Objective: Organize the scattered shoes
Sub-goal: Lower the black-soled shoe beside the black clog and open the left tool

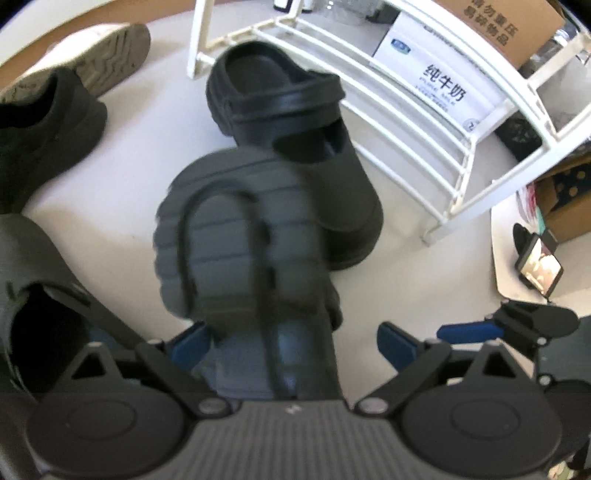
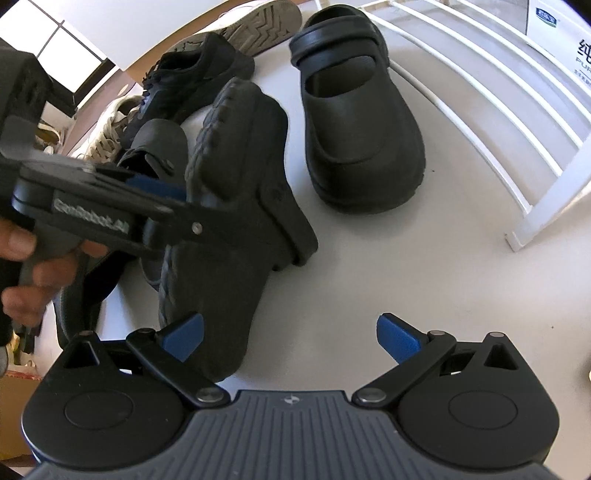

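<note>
— Lying on its side on the floor [image 2: 406,277], sole toward the left gripper [image 1: 291,343], is a black clog [image 2: 236,221]. Are the jaws on it?

— No. They stand wide, the clog's sole between them in the left wrist view, and the right blue pad [image 1: 397,347] is clear of it. The left pad I cannot tell; the clog hides part of it.

— And the right gripper [image 2: 290,338]?

— Spread wide, nothing between its fingers, just beside the clog's near end.

— Its mate?

— Second clog [image 2: 358,122], upright, farther back and right, next to the white rack [image 2: 498,122]. The rack's slatted shelf is bare.

— Other shoes?

— Far left: a black sneaker [image 2: 192,74], a white shoe [image 2: 258,26] tipped so its sole shows, a pale laced one [image 2: 107,140]. Another dark clog [image 1: 33,295] at the near left.

— Any boxes?

— A white milk carton [image 1: 439,77] behind the rack, a brown carton [image 1: 509,26] beyond it; contents unseen. A hand [image 2: 26,266] holds the left gripper.
</note>
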`<state>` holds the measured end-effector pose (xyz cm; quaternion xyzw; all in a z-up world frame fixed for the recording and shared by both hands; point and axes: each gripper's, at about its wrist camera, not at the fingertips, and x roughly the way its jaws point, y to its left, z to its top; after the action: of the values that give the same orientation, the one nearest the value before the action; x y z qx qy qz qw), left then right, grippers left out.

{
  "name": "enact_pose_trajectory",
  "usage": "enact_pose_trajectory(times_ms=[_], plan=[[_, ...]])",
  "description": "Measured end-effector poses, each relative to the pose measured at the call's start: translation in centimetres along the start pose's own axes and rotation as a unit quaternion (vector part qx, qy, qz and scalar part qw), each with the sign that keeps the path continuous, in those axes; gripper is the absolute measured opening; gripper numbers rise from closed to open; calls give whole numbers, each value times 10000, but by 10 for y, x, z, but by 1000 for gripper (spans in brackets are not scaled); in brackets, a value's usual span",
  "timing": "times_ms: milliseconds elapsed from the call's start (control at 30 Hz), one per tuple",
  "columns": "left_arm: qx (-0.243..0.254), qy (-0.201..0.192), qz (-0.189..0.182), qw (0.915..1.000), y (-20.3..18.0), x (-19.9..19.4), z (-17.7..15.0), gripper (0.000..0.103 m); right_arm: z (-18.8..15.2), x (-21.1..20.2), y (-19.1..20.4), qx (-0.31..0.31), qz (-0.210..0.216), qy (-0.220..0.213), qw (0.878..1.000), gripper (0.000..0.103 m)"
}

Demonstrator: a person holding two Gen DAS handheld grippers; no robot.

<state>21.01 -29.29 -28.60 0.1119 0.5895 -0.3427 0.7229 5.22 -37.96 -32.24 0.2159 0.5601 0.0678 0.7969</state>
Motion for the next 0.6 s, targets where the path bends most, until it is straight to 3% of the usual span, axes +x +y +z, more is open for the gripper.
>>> enact_pose_trajectory(times_ms=[100,167,267,333,500,600], plan=[[-131,-37,-160,9998,11,-11,-1,98,1,3,6,-54,-11,17,10000,103],[-145,-92,-159,9997,-6,-15,-14,98,3,5,10,-78,-12,31,10000,103],[-309,-225,-94,9992,23,-39,-28,98,6,8,18,-137,0,48,9999,103],[-400,-277,-61,9988,22,-46,-34,98,3,4,14,-190,69,56,9998,103],[-427,-381,131,9983,54,-75,-49,98,12,7,14,-59,483,235,9985,102],[-560,-396,184,9975,70,-73,-53,98,17,3,15,-84,520,227,9984,102]])
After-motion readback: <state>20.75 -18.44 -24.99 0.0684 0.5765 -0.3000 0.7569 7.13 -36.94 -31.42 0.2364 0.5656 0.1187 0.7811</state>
